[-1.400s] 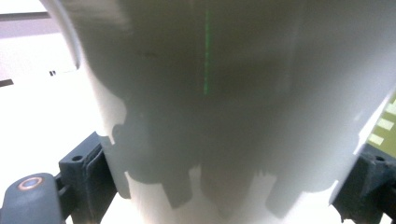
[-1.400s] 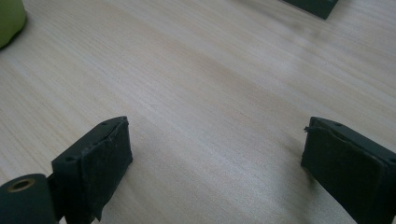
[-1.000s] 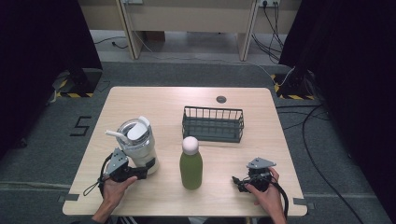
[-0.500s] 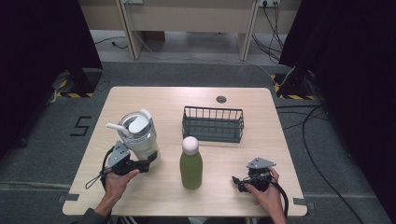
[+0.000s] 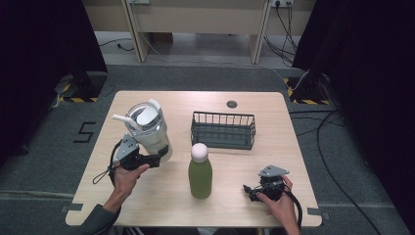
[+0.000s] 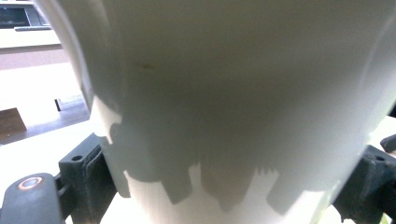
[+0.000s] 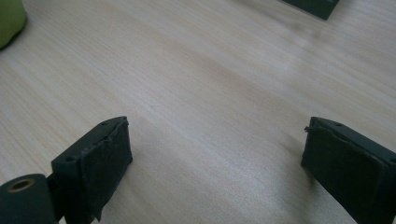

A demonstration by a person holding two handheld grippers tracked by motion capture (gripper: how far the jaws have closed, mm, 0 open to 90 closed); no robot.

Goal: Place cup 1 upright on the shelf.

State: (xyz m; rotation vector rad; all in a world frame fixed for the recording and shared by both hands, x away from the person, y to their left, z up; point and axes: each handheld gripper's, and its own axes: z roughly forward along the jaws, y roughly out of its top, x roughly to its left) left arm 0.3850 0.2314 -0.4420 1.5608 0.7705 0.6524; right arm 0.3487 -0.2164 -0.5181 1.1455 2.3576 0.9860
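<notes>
On the table (image 5: 244,171), left gripper (image 5: 155,160) hides the tumbler (image 5: 149,132) base

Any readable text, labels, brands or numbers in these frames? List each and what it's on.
"5": large dark digit marked on the grey floor, left of the table.
Tumbler held in the left tongs: no readable marking.
Green bottle, wire basket: no label visible.
</notes>
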